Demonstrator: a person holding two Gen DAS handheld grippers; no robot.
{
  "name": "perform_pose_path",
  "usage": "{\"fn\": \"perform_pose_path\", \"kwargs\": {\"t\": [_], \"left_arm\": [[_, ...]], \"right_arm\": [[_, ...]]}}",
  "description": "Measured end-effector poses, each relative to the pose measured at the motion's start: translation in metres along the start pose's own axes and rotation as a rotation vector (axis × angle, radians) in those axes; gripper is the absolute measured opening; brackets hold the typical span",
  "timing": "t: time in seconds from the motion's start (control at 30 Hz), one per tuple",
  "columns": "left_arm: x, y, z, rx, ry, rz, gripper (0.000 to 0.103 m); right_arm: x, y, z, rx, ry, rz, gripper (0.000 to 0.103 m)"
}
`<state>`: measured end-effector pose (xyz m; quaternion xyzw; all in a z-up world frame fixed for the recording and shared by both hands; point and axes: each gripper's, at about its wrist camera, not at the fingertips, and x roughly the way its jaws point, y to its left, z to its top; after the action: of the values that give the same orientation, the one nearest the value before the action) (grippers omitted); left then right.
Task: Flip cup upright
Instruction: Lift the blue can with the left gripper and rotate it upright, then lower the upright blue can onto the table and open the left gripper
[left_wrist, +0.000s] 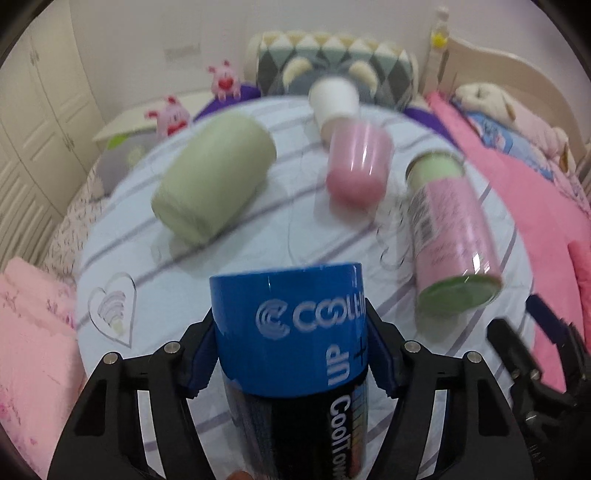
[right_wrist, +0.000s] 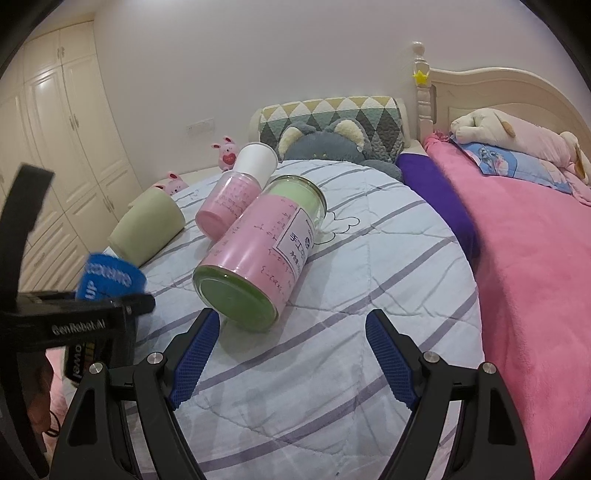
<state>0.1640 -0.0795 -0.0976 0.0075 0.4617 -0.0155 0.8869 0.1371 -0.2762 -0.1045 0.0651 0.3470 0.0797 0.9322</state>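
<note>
1. Left wrist view: at the far left a pink blanket (left_wrist: 33, 354) lies beside the striped quilt (left_wrist: 236, 251), which carries a heart outline.
2. On the quilt, a pale green cup (left_wrist: 212, 181) lies on its side, blurred.
3. In the centre foreground the left gripper (left_wrist: 291, 354) clamps a blue-banded can (left_wrist: 291, 332) between its blue pads (left_wrist: 201, 363); the can's dark lower body runs toward the camera.
4. Behind it, a pink cup (left_wrist: 356, 166) lies on its side, with a white cup (left_wrist: 334, 101) just beyond it, both blurred.
5. To the right, a pink-labelled jar (left_wrist: 452, 236) with green contents lies on its side, its base toward the camera.
6. Right wrist view: the left gripper (right_wrist: 110, 306) shows at the left edge, holding the same can (right_wrist: 109, 282).
7. The green cup (right_wrist: 147, 229), pink cup (right_wrist: 227, 206) and white cup (right_wrist: 256, 160) lie in a row across the quilt (right_wrist: 369, 258); the pink cup touches the jar (right_wrist: 258, 254).
8. The right gripper (right_wrist: 291, 358) stands wide and holds nothing, just short of the jar's base.
9. At the right lies a pink bedspread (right_wrist: 528, 295) with a plush toy (right_wrist: 513, 136) at its head.
</note>
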Motion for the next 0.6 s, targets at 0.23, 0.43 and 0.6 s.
{"fn": "perform_pose_path", "kwargs": {"t": [0.23, 0.43, 0.6], "left_arm": [[-0.019, -0.004, 0.008, 0.029, -0.142, -0.001, 0.068], [-0.011, -0.005, 0.005, 0.035, -0.129, -0.011, 0.068], [-0.009, -0.005, 0.007, 0.022, -0.128, -0.013, 0.068]], "right_arm": [[-0.003, 0.008, -0.001, -0.019, -0.014, 0.008, 0.083], [-0.005, 0.012, -0.003, -0.026, -0.010, 0.007, 0.083], [-0.008, 0.013, -0.004, -0.023, -0.012, 0.001, 0.083]]}}
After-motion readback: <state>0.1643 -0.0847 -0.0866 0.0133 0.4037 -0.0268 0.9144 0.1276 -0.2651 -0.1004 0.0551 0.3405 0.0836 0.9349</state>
